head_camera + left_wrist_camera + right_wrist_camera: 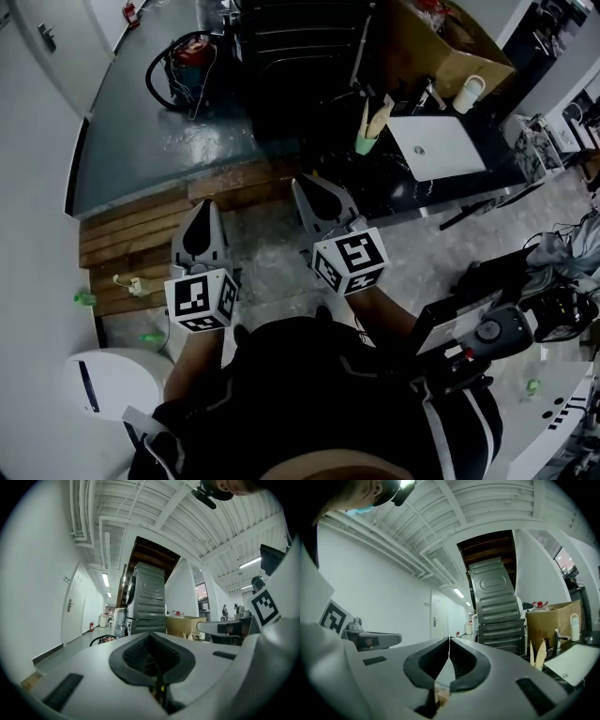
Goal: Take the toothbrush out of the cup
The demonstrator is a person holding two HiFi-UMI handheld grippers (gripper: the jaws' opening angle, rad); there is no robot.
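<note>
Both pairs of jaws are clenched, with nothing between them: the left gripper (151, 638) shows its pads meeting at the tip, and so does the right gripper (449, 641). Both point level, side by side.

Location of target: the green cup (365, 143) stands on the dark counter (375, 192), ahead of the right jaws and off to their right, well apart from them. It is farther again from the left jaws. A white basin (436, 145) lies just beyond the cup on its right, with a cardboard box (450, 52) behind.

Risks, as judged from here:
- The right jaws arrive clenched. Unless they are parted before reaching the cup, the closed tip would push the handle or tip the cup rather than grip.
- The cup looks light and nothing holds it. A sideways pull on the handle could drag it over or slide it toward the basin, so the left jaws may need to steady it.
- Two pieces stand in the cup, so the wrong one could be gripped.

Appearance of target: two pale, cream-coloured pieces stand in the cup and lean outward above its rim. I take the slimmer one to be the toothbrush (365, 112). The bristles and head are too small to make out in any view.
</note>
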